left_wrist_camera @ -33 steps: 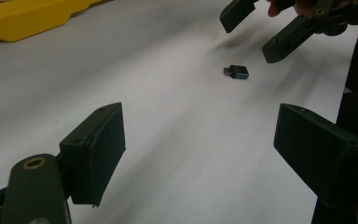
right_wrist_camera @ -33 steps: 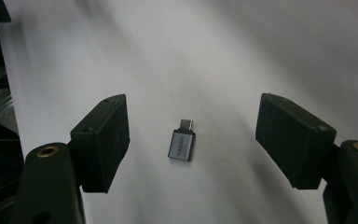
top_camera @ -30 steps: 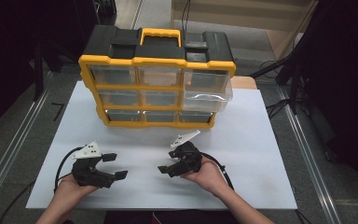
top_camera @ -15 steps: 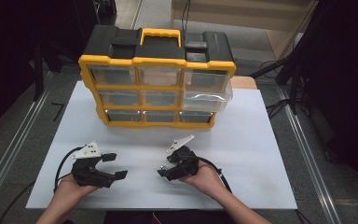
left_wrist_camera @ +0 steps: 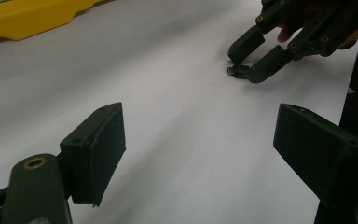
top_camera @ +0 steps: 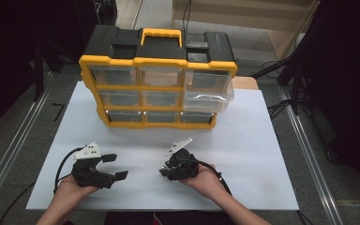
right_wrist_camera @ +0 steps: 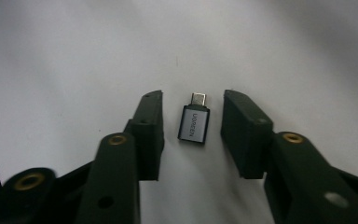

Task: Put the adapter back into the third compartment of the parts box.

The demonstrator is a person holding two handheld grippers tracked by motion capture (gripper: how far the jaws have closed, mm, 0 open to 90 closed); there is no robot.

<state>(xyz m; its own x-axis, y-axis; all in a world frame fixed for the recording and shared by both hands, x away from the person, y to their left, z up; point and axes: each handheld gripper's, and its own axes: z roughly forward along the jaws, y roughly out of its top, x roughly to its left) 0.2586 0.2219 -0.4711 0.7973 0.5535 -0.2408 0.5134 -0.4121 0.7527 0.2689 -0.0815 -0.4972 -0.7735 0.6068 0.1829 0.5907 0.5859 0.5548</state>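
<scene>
White sheet (right_wrist_camera: 74, 56), small grey USB-C adapter (right_wrist_camera: 194, 122)

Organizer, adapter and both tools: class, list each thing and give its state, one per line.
Organizer: upright, one drawer out.
Clear drawer: pulled out, right column.
Adapter: flat on the sheet, ungripped.
Right tool: open, straddling the adapter.
Left tool: open, holding nothing.
</scene>
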